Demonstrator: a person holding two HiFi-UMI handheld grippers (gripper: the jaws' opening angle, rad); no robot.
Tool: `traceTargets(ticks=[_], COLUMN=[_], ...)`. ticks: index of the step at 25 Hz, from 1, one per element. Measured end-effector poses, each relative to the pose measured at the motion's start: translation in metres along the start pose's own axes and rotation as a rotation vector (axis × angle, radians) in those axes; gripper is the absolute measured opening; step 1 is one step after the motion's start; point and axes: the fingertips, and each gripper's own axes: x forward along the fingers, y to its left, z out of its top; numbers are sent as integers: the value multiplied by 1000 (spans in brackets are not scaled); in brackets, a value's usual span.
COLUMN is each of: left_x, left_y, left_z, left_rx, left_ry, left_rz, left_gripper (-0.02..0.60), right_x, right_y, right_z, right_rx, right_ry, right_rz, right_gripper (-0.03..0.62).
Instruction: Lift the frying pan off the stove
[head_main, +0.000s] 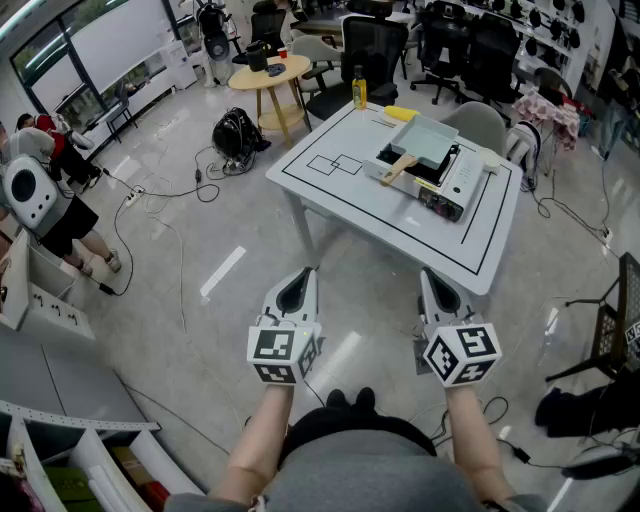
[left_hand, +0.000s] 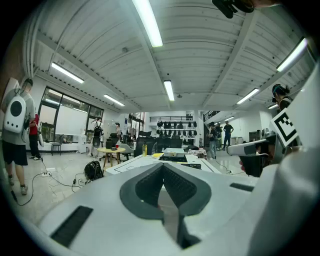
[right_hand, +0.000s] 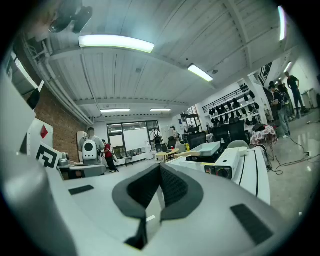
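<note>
Head view: the pan (head_main: 428, 140) sits on the stove (head_main: 452, 190), its handle (head_main: 397, 169) jutting off the stove toward me. It looks rigid and probably light, so I'd take the handle. My left gripper (head_main: 301, 285) and right gripper (head_main: 436, 290) are clenched and empty, well short of the stove.

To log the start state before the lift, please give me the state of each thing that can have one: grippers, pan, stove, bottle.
left gripper: shut, empty, short of the table.
right gripper: shut, empty, short of the table.
frying pan: resting on the stove, untouched, not lifted.
stove: on the table, under the pan; flame cannot be told.
yellow bottle: upright, by the table's far corner.
</note>
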Motion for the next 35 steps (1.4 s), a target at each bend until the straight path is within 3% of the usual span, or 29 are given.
traceTargets(ticks=[15,20,29,35], left_x=[17,23,40,64], left_y=[-1,-1,0,17], left_z=[0,0,0,-4], left_rx=[-17,-22,-29,-45], left_ry=[-9,-2,10,20], left_rz=[15,20,13,4], left_gripper=[8,9,82,92], right_x=[6,6,16,43], right_y=[-17,-25,-34,-40], right_z=[4,5,9,8], right_rx=[25,36,69,94], right_ry=[-16,-15,-10,4], right_rz=[42,50,67,72], right_gripper=[3,58,128,158])
